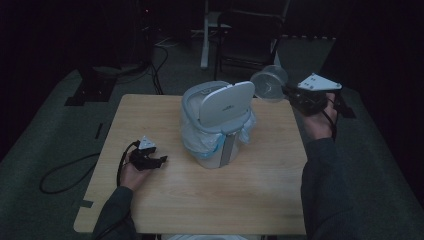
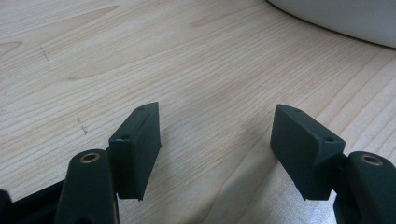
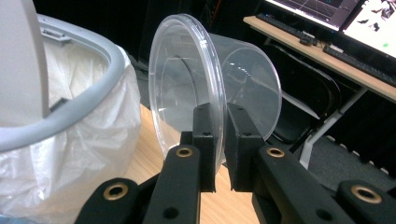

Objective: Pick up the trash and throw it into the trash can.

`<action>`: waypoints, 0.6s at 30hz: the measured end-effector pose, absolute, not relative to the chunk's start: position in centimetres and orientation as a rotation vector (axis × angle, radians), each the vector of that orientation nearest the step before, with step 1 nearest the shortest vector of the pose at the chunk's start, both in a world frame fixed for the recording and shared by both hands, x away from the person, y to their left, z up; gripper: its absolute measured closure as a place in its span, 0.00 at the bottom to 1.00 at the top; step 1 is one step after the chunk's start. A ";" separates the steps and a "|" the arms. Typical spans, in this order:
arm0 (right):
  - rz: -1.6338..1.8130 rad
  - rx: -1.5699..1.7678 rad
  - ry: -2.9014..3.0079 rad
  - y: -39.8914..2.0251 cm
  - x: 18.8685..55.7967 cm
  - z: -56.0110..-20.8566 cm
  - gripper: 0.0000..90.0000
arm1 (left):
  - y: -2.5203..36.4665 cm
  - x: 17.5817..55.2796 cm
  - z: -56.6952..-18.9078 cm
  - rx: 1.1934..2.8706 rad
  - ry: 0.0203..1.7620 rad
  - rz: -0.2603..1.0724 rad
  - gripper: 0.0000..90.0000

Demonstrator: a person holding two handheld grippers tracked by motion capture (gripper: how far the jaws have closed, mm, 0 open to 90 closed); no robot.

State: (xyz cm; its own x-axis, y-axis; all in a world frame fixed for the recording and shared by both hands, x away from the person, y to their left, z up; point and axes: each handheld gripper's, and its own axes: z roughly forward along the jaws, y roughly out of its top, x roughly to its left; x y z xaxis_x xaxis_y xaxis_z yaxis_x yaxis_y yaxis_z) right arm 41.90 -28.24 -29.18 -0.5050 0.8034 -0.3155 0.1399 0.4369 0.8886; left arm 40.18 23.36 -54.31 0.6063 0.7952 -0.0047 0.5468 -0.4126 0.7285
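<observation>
A clear plastic cup (image 3: pixel 210 79) hangs on its side in the air, its rim pinched between the jaws of my right gripper (image 3: pixel 219 140). In the high view that cup (image 1: pixel 268 83) sits just right of the raised lid (image 1: pixel 225 104) of a small grey bin (image 1: pixel 217 127) lined with a white bag, and the right gripper (image 1: pixel 287 91) is beyond the table's far right corner. My left gripper (image 1: pixel 161 161) rests low on the wooden table (image 1: pixel 200 195) at the bin's left, its jaws wide apart with only bare wood between them (image 2: pixel 215 140).
The bin's rim and bag (image 3: pixel 70 116) stand close to the left of the held cup. A dark chair (image 1: pixel 250 35) stands on the floor behind the table. A desk with a keyboard (image 3: pixel 355 60) and screens lies far off. A cable (image 1: pixel 65 175) trails over the floor at left.
</observation>
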 end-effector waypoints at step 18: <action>1.122 0.759 1.939 -27.0 42.0 -27.3 0.93 | 23.4 40.2 -54.3 2.123 1.054 0.449 0.38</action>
State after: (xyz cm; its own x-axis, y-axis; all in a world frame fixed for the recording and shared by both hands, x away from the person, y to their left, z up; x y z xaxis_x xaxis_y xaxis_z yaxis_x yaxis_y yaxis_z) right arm 42.04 -26.99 -27.32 -0.5370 0.7833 -0.3131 0.1187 0.4376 0.8913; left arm 40.18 23.37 -54.31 0.6065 0.7951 -0.0053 0.5470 -0.4123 0.7285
